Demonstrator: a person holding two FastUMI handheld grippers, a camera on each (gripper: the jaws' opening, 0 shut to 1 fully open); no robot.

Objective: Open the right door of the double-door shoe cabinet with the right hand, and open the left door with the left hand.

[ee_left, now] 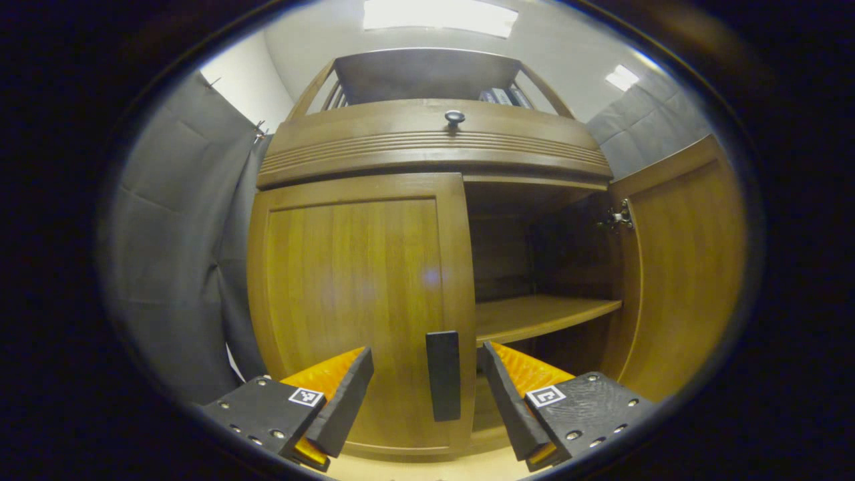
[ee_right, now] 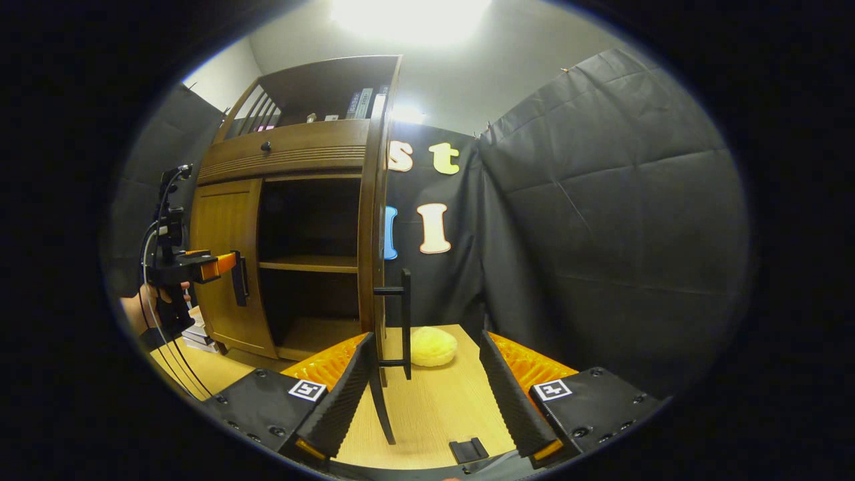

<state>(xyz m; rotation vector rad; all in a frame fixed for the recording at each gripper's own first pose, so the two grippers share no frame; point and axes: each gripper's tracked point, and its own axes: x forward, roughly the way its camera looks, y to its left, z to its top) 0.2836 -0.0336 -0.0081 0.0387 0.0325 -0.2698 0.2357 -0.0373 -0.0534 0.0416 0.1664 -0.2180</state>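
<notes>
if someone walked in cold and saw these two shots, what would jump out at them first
Probably the tall brown wooden shoe cabinet, half opened: its right door swung wide, baring a dark interior with one wooden shelf, its left door closed. Next, the left gripper open around that door's flat black bar handle, not touching. Then the right gripper, open at the right door's black handle, and a pale yellow fluffy pad on the tabletop behind.

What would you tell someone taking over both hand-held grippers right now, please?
Left hand-held gripper: open, fingers on either side of the left door's handle, not clamped.
Right hand-held gripper: open, facing the right door's handle, gripping nothing.
Cabinet: right door swung wide, seen edge-on, shelf exposed; left door looks shut.
Done: right door.
Left: close the left hand-held gripper on the handle and pull the left door open.
</notes>
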